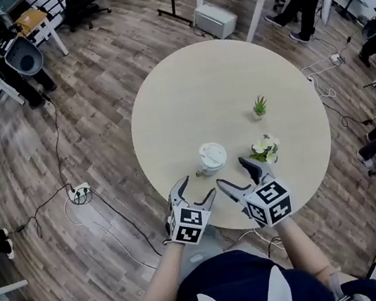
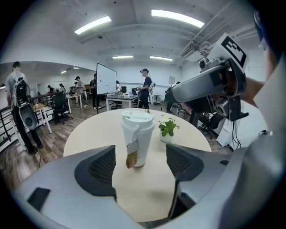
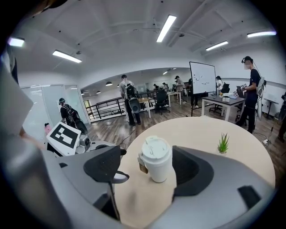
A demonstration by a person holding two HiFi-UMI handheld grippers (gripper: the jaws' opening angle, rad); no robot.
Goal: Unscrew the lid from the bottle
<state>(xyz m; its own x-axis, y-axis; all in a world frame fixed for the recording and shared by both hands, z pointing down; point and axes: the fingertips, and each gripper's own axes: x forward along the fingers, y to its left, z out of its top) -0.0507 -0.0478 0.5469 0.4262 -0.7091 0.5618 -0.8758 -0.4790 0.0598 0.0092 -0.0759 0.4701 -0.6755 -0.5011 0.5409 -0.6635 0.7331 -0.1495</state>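
Head view: the task has not begun in any visible way. The white bottle [image 1: 212, 160] stands upright on the near part of the round table [image 1: 198, 80], and its lid [image 1: 212, 153] sits fully on, flat and square to the body. Nothing has yet been gripped or turned, so the whole job is left, by my judgement: steadying the body, clamping the lid, twisting it loose and lifting it clear.

The left gripper [image 1: 196, 188] hovers at the near table edge, just near and left of the bottle. Its jaws are spread wide and hold nothing. In the left gripper view the bottle stands beyond the jaw tips, centred in the gap between them but apart from both pads, with a small brown tag [image 2: 131, 157] hanging at its side.

The right gripper [image 1: 233, 173] hovers just near and right of the bottle, beside the left one. Its jaws are also parted and empty. In the right gripper view the bottle again shows between the two jaws, past their tips and close to the right-hand one, though I cannot tell that it touches.

Two things share the table. A small flowering plant [image 1: 265, 147] stands just right of the bottle, close to the right gripper's far jaw. A little green plant [image 1: 260, 106] stands farther off to the right.
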